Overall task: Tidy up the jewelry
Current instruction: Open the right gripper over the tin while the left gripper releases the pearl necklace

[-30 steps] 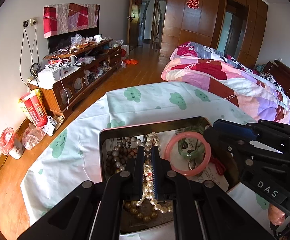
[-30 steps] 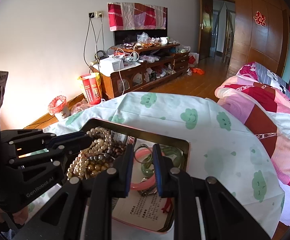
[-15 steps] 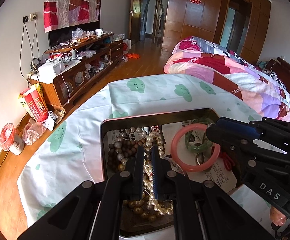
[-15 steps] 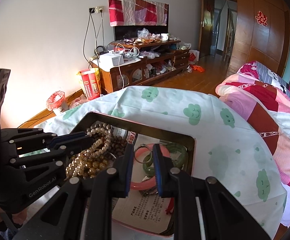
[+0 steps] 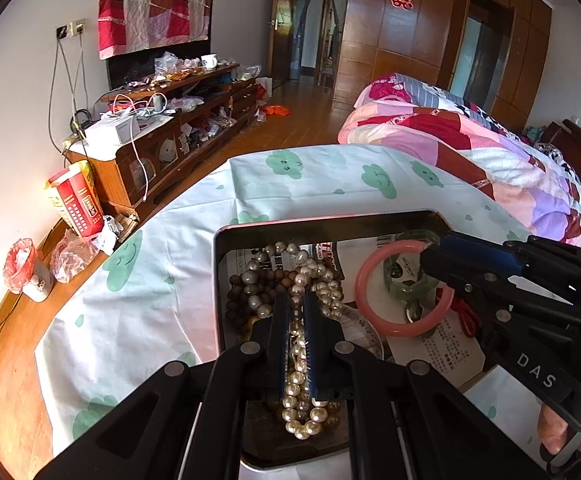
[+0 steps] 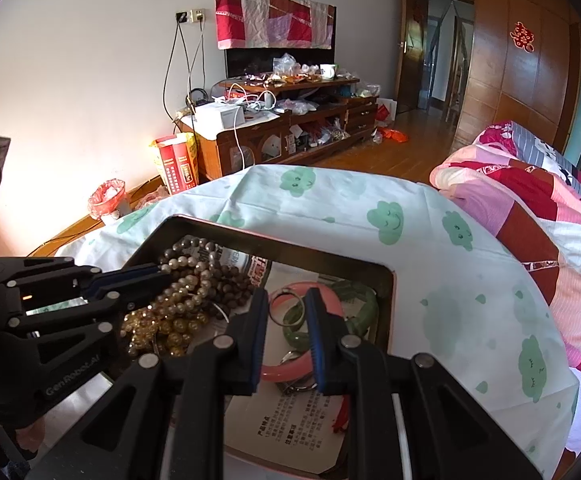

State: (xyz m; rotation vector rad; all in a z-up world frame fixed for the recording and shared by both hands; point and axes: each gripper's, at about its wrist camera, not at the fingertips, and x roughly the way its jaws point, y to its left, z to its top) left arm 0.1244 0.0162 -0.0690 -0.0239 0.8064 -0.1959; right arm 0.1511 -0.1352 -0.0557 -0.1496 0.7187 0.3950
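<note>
We are sorting the metal tin (image 5: pixel 226 280). At left, our left gripper (image 5: pixel 295 344) is pinched almost shut on the pearl strand (image 5: pixel 298 368), which runs between its pads; next it needs a slow lift clear of the tangled beads. At right, our right gripper (image 6: pixel 286 336) clamps the pink bangle (image 6: pixel 278 372) across its rim.

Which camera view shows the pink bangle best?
The left wrist view: nearly the whole ring of the pink bangle shows inside the tin. In the right wrist view the right gripper hides much of it.
</note>
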